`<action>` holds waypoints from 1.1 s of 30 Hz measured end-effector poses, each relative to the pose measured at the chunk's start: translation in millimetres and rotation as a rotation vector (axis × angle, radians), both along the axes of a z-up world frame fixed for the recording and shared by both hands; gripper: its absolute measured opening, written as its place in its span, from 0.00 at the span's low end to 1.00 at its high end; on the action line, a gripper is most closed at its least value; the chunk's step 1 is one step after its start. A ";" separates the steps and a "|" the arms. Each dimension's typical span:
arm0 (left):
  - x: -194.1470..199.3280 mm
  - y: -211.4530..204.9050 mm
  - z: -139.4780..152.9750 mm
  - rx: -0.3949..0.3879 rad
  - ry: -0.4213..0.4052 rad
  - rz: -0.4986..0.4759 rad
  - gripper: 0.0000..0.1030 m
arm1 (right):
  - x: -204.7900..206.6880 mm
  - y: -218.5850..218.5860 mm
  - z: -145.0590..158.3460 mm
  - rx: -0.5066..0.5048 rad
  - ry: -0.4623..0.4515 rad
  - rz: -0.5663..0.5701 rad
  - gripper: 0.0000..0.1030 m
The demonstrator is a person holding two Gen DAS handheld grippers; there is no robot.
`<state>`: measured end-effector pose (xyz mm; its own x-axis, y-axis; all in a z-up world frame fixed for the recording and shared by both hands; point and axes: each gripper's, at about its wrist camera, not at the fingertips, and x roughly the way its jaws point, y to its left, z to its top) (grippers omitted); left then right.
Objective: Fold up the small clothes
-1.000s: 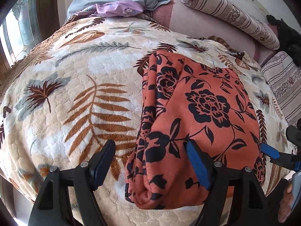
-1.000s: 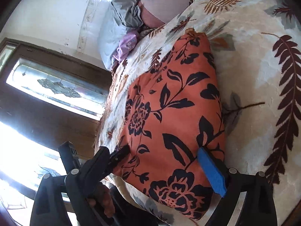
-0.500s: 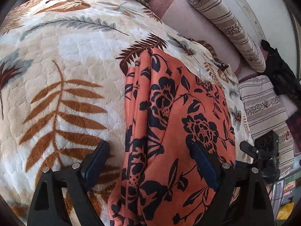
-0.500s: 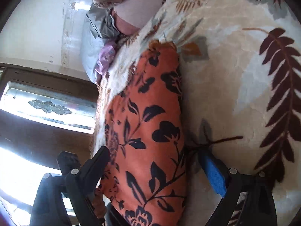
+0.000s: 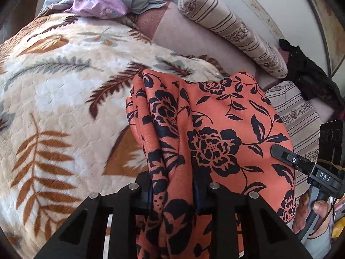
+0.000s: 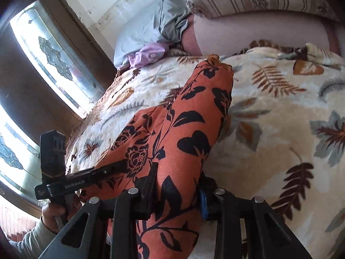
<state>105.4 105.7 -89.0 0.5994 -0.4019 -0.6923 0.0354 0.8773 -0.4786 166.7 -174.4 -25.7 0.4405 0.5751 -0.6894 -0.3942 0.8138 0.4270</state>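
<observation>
A second ago both grippers stood wide open over the orange floral garment (image 5: pixel 226 133), which lay flat on the leaf-patterned blanket (image 5: pixel 64 112). The left gripper (image 5: pixel 172 191) now has its jaws closing on a bunched fold at the garment's near left edge, cloth pressed between the pads. The right gripper (image 6: pixel 179 191) is likewise closing on the near right edge, with fabric filling the gap. The near end of the garment has come up off the blanket and hangs between the two grippers, while its far end remains on the bedding. The right wrist view has rolled, so the bed now appears nearly level.
</observation>
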 end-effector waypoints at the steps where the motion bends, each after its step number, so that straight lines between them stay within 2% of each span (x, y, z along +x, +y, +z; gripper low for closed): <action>1: 7.5 -9.7 5.5 -0.007 -0.025 -0.001 0.28 | 7.2 -12.3 3.5 -0.002 -0.013 -0.024 0.32; 3: 27.4 -33.2 10.1 -0.001 -0.045 -0.018 0.29 | 24.6 -37.6 -1.1 0.006 -0.001 -0.082 0.32; 5: 51.1 -58.7 0.5 0.041 -0.020 -0.044 0.33 | 43.7 -68.2 -22.9 0.052 0.058 -0.147 0.34; 6: 62.4 -68.8 -11.3 0.073 0.018 -0.058 0.39 | 51.7 -81.7 -38.5 0.059 0.093 -0.179 0.38; 7: 72.7 -77.9 -27.5 0.120 0.095 -0.079 0.45 | 57.9 -94.1 -57.4 0.033 0.149 -0.225 0.45; 8: 79.5 -83.7 -43.8 0.155 0.182 -0.091 0.45 | 61.0 -105.4 -76.8 0.007 0.224 -0.280 0.58; 9: 77.5 -81.6 -50.7 0.117 0.203 -0.092 0.48 | 59.4 -116.0 -90.5 0.012 0.280 -0.320 0.60; 10: 70.8 -74.8 -47.7 0.093 0.172 -0.060 0.53 | 52.6 -125.4 -96.3 0.066 0.290 -0.327 0.60; 12: 57.3 -64.5 -36.1 0.128 0.133 -0.018 0.65 | 36.6 -137.1 -88.9 0.093 0.239 -0.365 0.60; 16: 27.9 -52.7 -12.9 0.174 0.050 0.010 0.65 | 12.2 -137.8 -53.2 0.222 0.126 -0.363 0.63; 18: 17.0 -52.5 -13.3 0.181 0.034 -0.001 0.69 | 5.0 -122.1 -36.9 0.268 0.084 -0.308 0.71; 19: 16.1 -55.9 -18.3 0.197 0.040 -0.008 0.74 | 1.9 -109.5 -33.8 0.288 0.077 -0.281 0.78; 20: 16.9 -62.0 -28.1 0.233 0.069 -0.014 0.75 | 0.0 -99.8 -36.5 0.301 0.085 -0.253 0.86; 21: 20.3 -66.7 -40.9 0.271 0.117 -0.021 0.75 | -0.9 -89.1 -46.5 0.299 0.112 -0.228 0.90; 22: 25.5 -71.4 -51.8 0.278 0.154 -0.026 0.75 | 2.8 -78.9 -63.8 0.276 0.176 -0.215 0.93; 23: 22.1 -69.4 -52.3 0.253 0.153 -0.016 0.75 | 3.3 -74.4 -81.9 0.246 0.271 -0.235 0.93; 24: 13.9 -65.5 -46.2 0.237 0.143 0.002 0.75 | -1.8 -74.6 -88.0 0.261 0.297 -0.262 0.93; 26: -1.1 -62.3 -27.4 0.239 0.096 0.013 0.75 | -21.7 -75.7 -68.1 0.264 0.209 -0.273 0.93; 29: -29.4 -65.0 -1.3 0.323 0.008 0.038 0.79 | -57.1 -72.3 -45.8 0.208 0.121 -0.302 0.93; 33: -68.4 -72.9 20.6 0.414 -0.084 0.085 0.86 | -103.0 -61.6 -44.7 0.078 0.079 -0.301 0.93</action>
